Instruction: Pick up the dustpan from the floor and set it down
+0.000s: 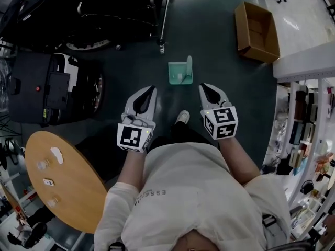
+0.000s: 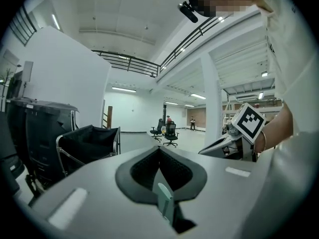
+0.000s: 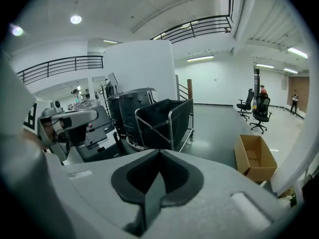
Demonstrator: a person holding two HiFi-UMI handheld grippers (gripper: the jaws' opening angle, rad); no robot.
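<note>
Shut tight on the left gripper (image 2: 159, 148) - 2 jaws meeting at the tips, dark pads pressed together, nothing gripped between. Down in the slot behind those tips, a thin pale-teal strip; impossible to say what. Same story on the right gripper (image 3: 159, 151): jaws fully together, holding nothing, touching nothing.

Flat on the dark floor, the green dustpan (image 1: 180, 72), with a paler handle at its right edge in the head view. Untouched by either claw.

Just short of the dustpan, on the person's side of it, both grippers held in the air side by side - 1 to its left, 1 to its right, closed tips aimed its way and clear of it. Marker cubes at the rear of each, over the forearms.

Nearer the person than the dustpan, and between the 2 grippers, a white shoe (image 1: 182, 117) on the floor.

Beyond the dustpan and off to its right, an open cardboard box (image 1: 256, 30), well apart from it. Beyond the dustpan and to its left, a black fabric cart (image 1: 120, 7) on a metal frame. Left of the dustpan, a black wheeled machine (image 1: 52, 88); on that same side but closer to the person, a round wooden table (image 1: 78, 187) with a few small bits lying on top. Far right of the dustpan, crowded shelving (image 1: 309, 124).
</note>
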